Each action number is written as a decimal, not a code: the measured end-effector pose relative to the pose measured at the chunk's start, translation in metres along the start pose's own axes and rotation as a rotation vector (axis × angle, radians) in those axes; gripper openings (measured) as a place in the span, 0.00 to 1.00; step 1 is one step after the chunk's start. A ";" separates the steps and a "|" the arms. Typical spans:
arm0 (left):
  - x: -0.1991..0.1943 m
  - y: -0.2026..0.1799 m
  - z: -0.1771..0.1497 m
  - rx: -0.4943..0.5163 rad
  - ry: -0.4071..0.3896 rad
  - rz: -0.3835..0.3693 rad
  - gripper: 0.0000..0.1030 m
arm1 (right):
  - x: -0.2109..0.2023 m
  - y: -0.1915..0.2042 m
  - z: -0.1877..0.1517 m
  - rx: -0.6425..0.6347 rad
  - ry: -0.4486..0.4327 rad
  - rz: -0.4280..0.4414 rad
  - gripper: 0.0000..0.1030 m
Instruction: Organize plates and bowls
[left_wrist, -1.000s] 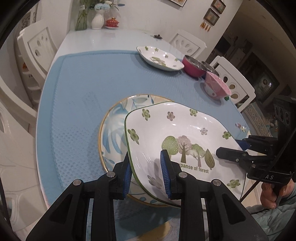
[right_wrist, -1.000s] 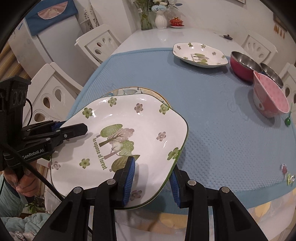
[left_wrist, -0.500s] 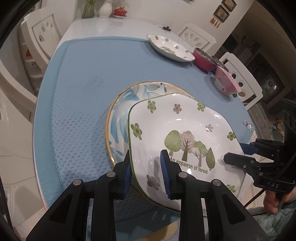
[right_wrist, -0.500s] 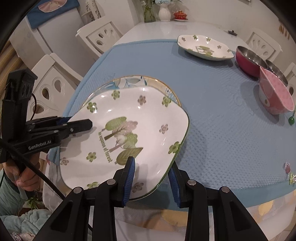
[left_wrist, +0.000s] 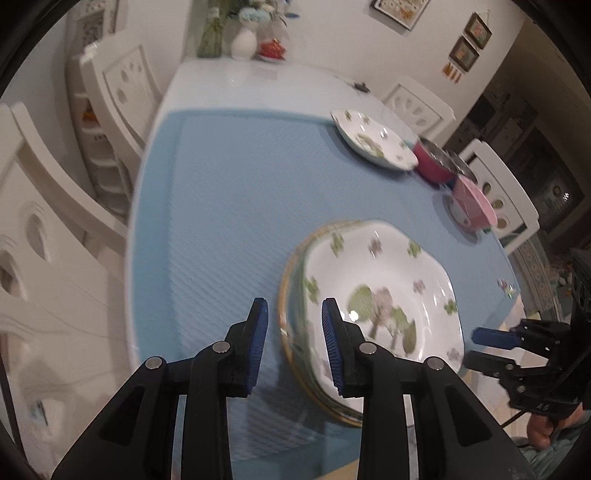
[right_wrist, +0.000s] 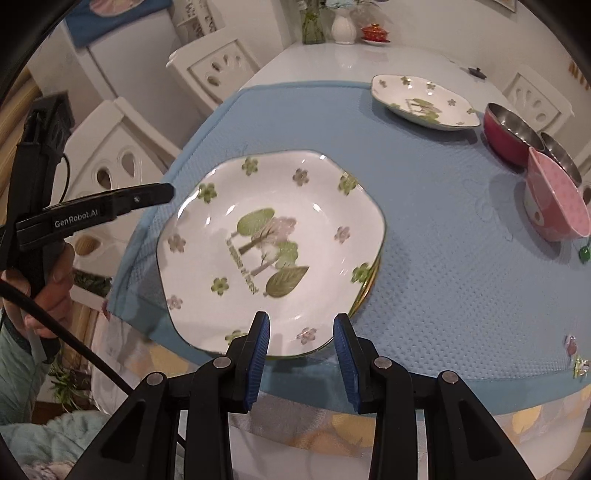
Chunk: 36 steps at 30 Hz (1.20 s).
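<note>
A white square plate with trees and green flowers (left_wrist: 380, 291) (right_wrist: 269, 251) lies on top of a round gold-rimmed plate (left_wrist: 291, 354) (right_wrist: 371, 280) near the table's front edge. My left gripper (left_wrist: 293, 347) is open and empty, just left of the stacked plates' rim. My right gripper (right_wrist: 301, 354) is open and empty, just in front of the square plate's near edge. Each gripper shows in the other's view, the right one (left_wrist: 491, 347) and the left one (right_wrist: 147, 195). A second tree-patterned plate (left_wrist: 373, 140) (right_wrist: 424, 101) lies at the far side.
A red metal bowl (right_wrist: 511, 133) (left_wrist: 434, 164), a second steel bowl (right_wrist: 561, 157) and a tilted pink bowl (right_wrist: 556, 201) (left_wrist: 472, 205) stand at the right on the blue mat (left_wrist: 229, 206) (right_wrist: 443, 258). White chairs (left_wrist: 118, 96) surround the table. A vase (right_wrist: 343, 24) stands at the far end.
Both grippers let go of the square plate, which now lies flat on the round plate. Both have opened and drawn back from its rim, the left one to the left.
</note>
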<state>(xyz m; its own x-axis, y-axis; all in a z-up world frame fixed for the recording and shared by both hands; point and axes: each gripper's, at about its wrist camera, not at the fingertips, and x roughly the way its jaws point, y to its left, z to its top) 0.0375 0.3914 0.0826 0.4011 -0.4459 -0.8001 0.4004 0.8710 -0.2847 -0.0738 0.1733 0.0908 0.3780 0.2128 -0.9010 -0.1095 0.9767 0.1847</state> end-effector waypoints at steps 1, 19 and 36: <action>-0.005 0.002 0.005 0.001 -0.017 0.006 0.27 | -0.005 -0.003 0.003 0.013 -0.012 0.006 0.34; 0.023 -0.041 0.135 0.050 -0.095 -0.145 0.45 | -0.033 -0.093 0.076 0.387 -0.133 0.030 0.54; 0.188 -0.075 0.241 -0.006 0.104 -0.127 0.54 | 0.079 -0.217 0.191 0.766 -0.076 -0.058 0.54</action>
<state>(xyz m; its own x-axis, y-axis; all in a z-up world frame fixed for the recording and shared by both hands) 0.2811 0.1925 0.0811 0.2601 -0.5295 -0.8075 0.4378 0.8100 -0.3901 0.1555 -0.0165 0.0550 0.4287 0.1353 -0.8933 0.5684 0.7281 0.3831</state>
